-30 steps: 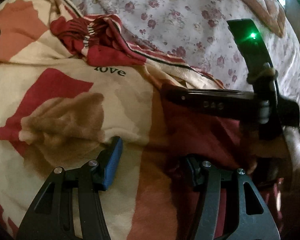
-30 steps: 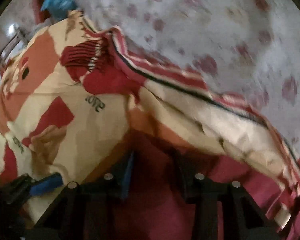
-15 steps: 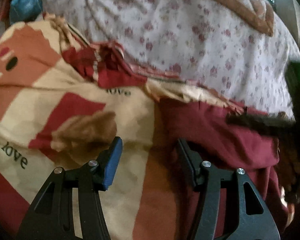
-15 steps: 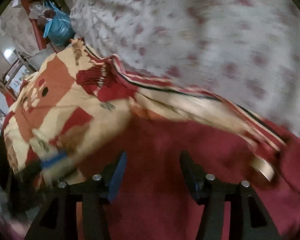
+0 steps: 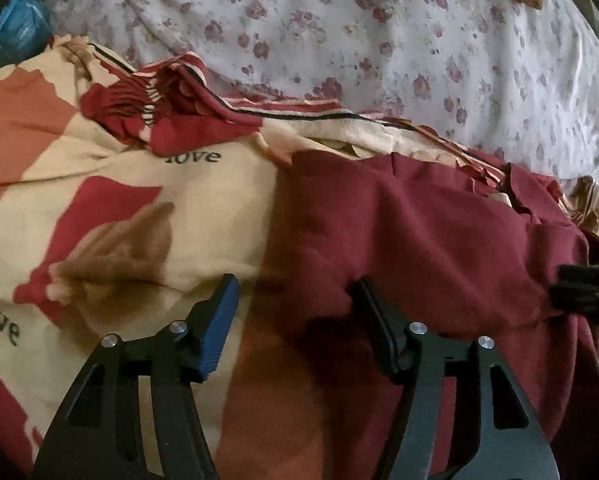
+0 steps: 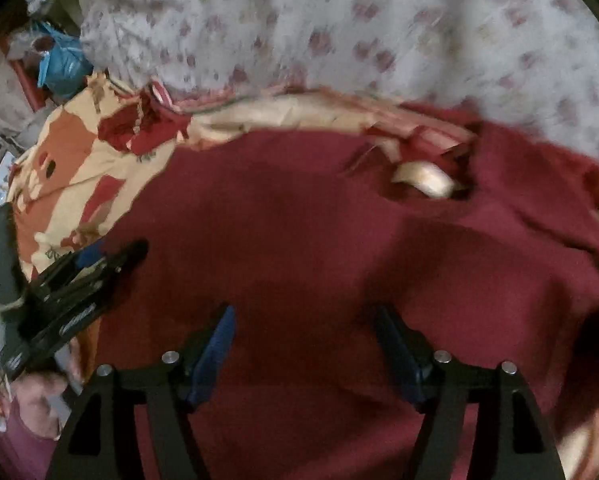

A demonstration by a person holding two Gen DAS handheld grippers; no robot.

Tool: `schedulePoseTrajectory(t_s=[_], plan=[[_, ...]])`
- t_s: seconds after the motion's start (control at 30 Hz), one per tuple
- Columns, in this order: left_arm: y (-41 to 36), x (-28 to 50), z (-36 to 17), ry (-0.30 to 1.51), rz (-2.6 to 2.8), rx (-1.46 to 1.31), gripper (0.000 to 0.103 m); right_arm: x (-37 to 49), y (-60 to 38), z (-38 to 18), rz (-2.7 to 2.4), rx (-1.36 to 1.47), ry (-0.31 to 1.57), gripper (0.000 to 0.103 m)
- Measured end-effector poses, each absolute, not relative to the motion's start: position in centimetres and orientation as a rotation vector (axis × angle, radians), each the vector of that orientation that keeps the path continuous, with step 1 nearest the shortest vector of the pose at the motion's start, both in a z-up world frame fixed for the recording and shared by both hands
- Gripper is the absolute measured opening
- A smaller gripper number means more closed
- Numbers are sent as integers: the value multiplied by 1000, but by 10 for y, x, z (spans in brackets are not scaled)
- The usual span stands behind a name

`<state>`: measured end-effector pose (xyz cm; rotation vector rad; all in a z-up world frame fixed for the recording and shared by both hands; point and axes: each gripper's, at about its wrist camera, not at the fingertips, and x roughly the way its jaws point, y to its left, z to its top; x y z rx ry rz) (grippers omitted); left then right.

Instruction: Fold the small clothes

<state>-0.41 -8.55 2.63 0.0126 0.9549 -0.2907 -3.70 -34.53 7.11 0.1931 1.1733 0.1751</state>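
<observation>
Floral bedsheet (image 5: pixel 379 40) bears one maroon garment (image 5: pixel 419 240), one patterned blanket (image 5: pixel 79 184).

Left hand-held gripper (image 5: pixel 295 308) at frame bottom, jaws opening, nothing between them, over maroon garment (image 5: pixel 419 240); patterned blanket (image 5: pixel 99 184) left, floral bedsheet (image 5: pixel 379 40) above.

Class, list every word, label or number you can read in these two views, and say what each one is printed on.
"love": black lettering on the cream, orange and red printed blanket, near its bunched red part.
"love": again at the blanket's left edge, first letter cut off.
Right wrist view: too blurred to read anything.
</observation>
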Motion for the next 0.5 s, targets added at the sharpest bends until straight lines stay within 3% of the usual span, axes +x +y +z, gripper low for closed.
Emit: schedulePoseTrajectory(t_s=[0.07, 0.2, 0.33, 0.43, 0.5], plan=[[-81, -9, 35, 926, -283, 0, 61, -62, -371, 95, 168, 242, 1095, 71], [-82, -19, 54, 852, -284, 1, 61, -85, -431, 126, 114, 358, 1016, 84], [-89, -20, 59, 824, -297, -3, 61, -86, -477, 138, -79, 245, 1001, 84], [-94, -20, 54, 822, -290, 26, 61, -61, -477, 127, -71, 183, 1010, 80], [-95, -16, 48, 834, -280, 39, 61, -37, -466, 110, -57, 152, 1033, 70]])
